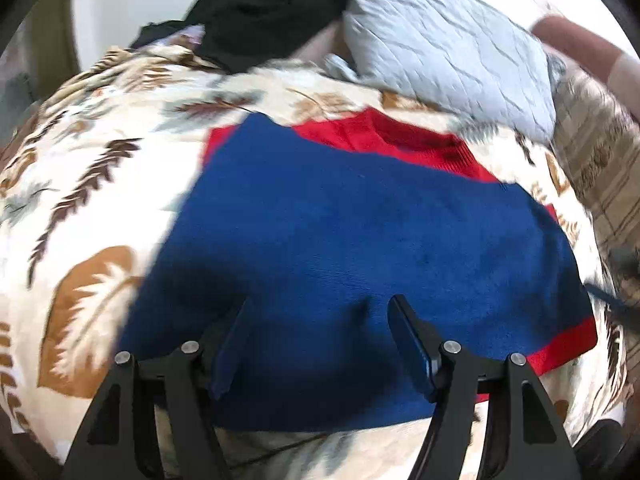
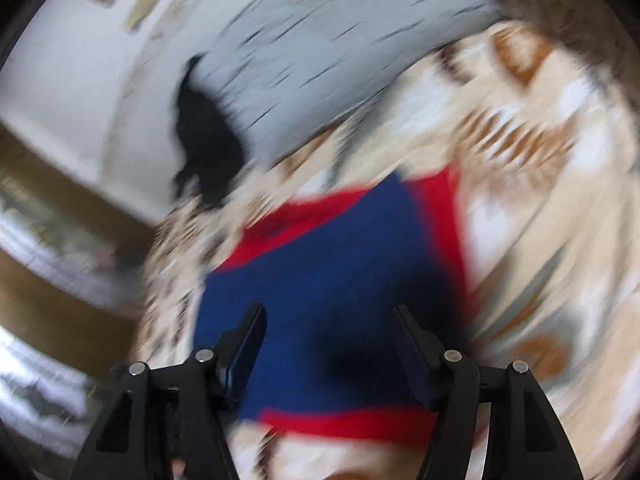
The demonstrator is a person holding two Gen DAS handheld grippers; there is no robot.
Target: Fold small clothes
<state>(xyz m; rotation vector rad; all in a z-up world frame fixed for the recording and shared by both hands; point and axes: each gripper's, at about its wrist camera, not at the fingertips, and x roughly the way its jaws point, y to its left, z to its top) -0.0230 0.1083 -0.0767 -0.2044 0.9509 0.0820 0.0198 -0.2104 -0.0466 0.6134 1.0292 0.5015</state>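
A small blue sweater with red trim lies folded flat on a leaf-patterned bedspread. My left gripper hovers over the sweater's near edge, its jaws spread wide with nothing between them. In the right wrist view, which is heavily blurred, the same sweater lies below my right gripper. Its jaws also stand apart and hold nothing. A red hem band runs along the sweater's near edge.
A light grey quilted pillow and a black garment lie at the bed's far end. A person's arm shows at the upper right, above a striped beige cloth. A white wall and wooden furniture stand to the left.
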